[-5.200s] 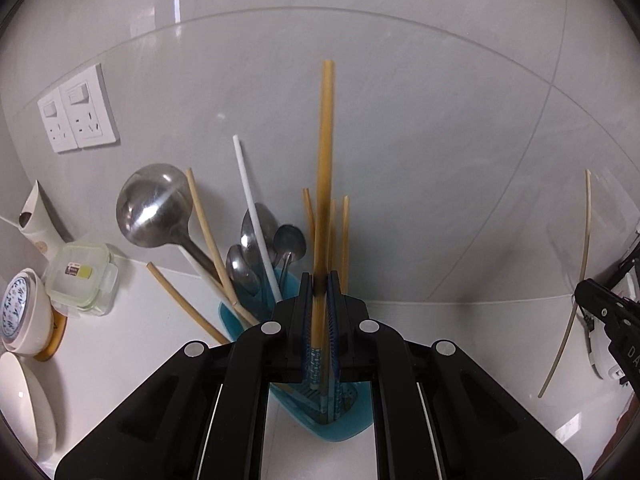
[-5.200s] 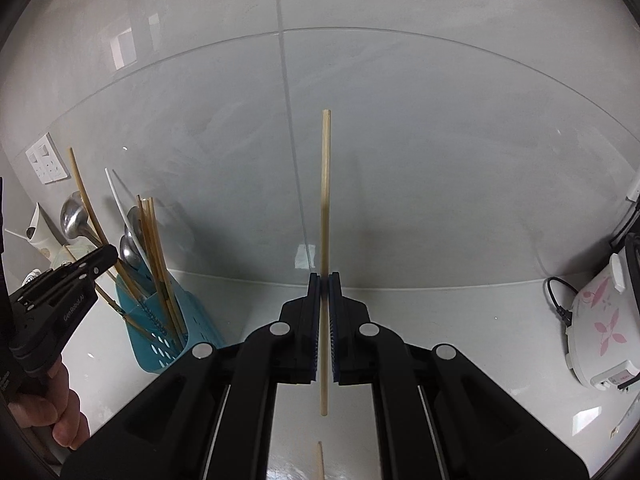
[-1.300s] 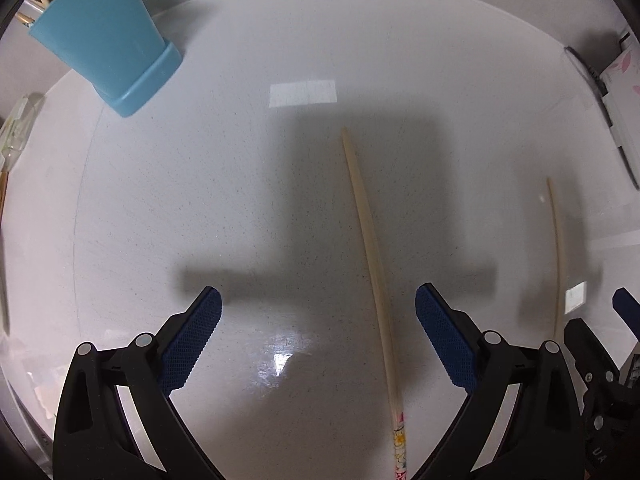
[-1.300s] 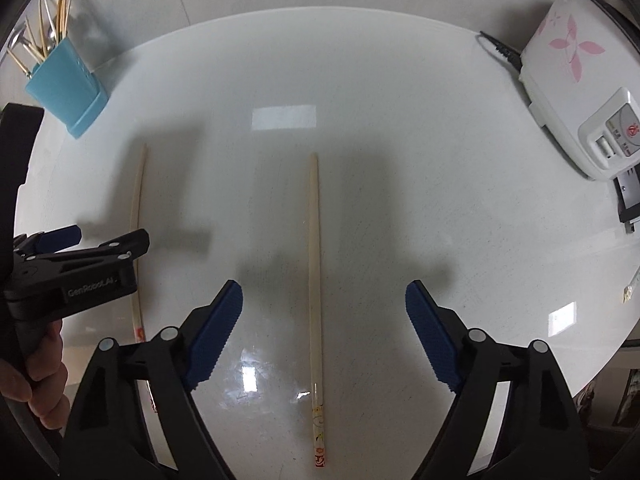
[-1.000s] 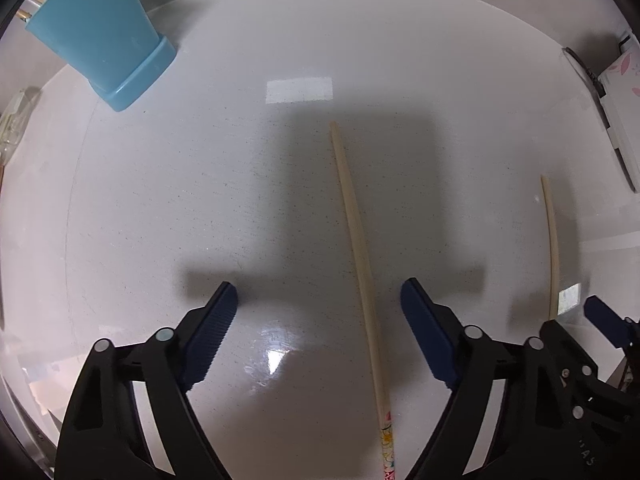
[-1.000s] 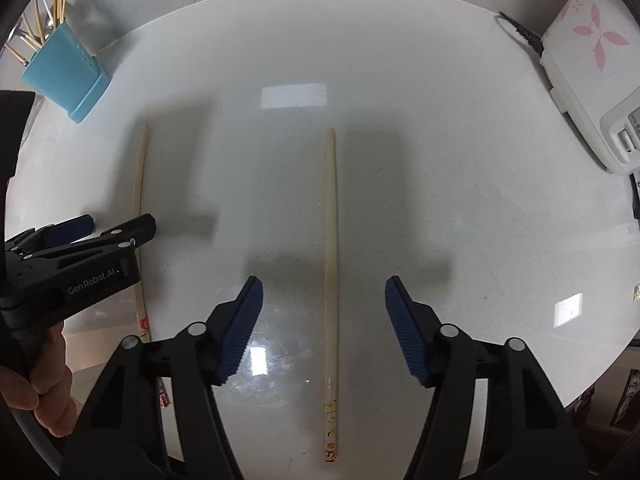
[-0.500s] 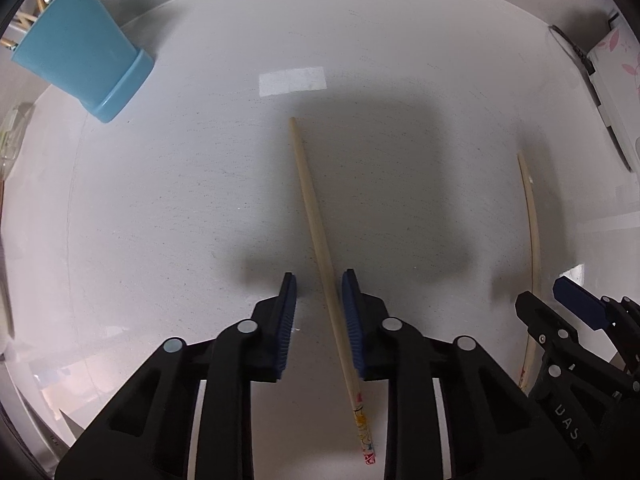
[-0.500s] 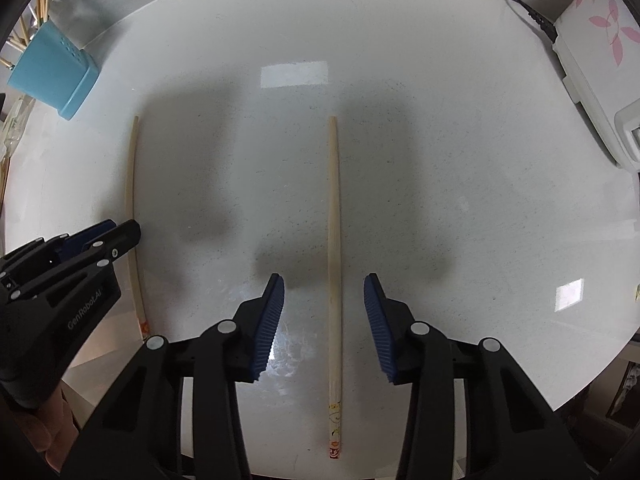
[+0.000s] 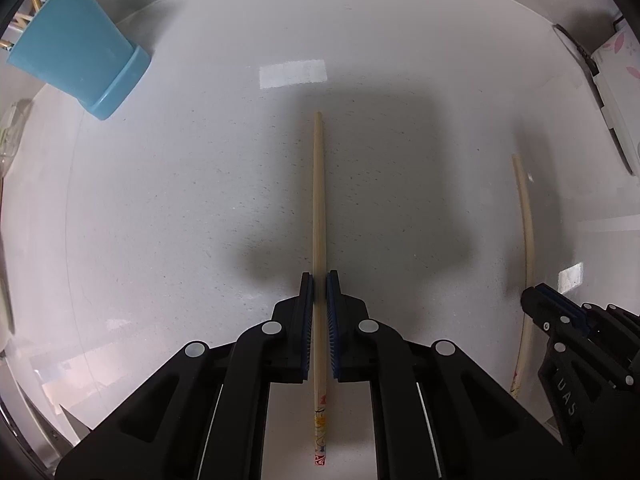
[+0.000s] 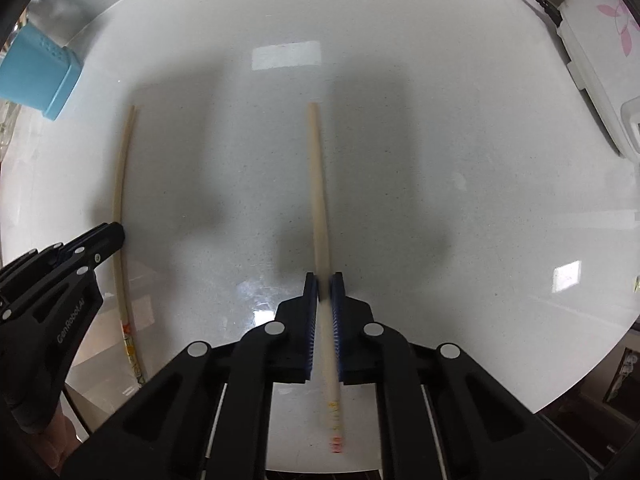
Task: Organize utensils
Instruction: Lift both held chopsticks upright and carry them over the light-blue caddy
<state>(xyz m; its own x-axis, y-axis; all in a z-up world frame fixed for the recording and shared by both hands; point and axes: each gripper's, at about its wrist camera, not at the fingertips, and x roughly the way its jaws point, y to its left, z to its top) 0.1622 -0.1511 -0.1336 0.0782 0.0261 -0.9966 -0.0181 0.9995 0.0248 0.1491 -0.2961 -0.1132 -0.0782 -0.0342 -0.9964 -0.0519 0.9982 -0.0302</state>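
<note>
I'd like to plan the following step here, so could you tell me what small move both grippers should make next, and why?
Probably lift both straight up. The left gripper is shut on the left chopstick and the right gripper on the right chopstick, each lying along the white counter. The blue holder stands far left, so they need clearance before carrying over.

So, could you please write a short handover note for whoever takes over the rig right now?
Left gripper: shut on the left chopstick, gripped near its decorated end.
Right gripper: shut on the right chopstick, same way.
Both chopsticks lie at countertop level; whether lifted is unclear.
The blue holder stands far left with chopsticks already in it.
Left to do: carry both chopsticks to the holder and drop them in.
</note>
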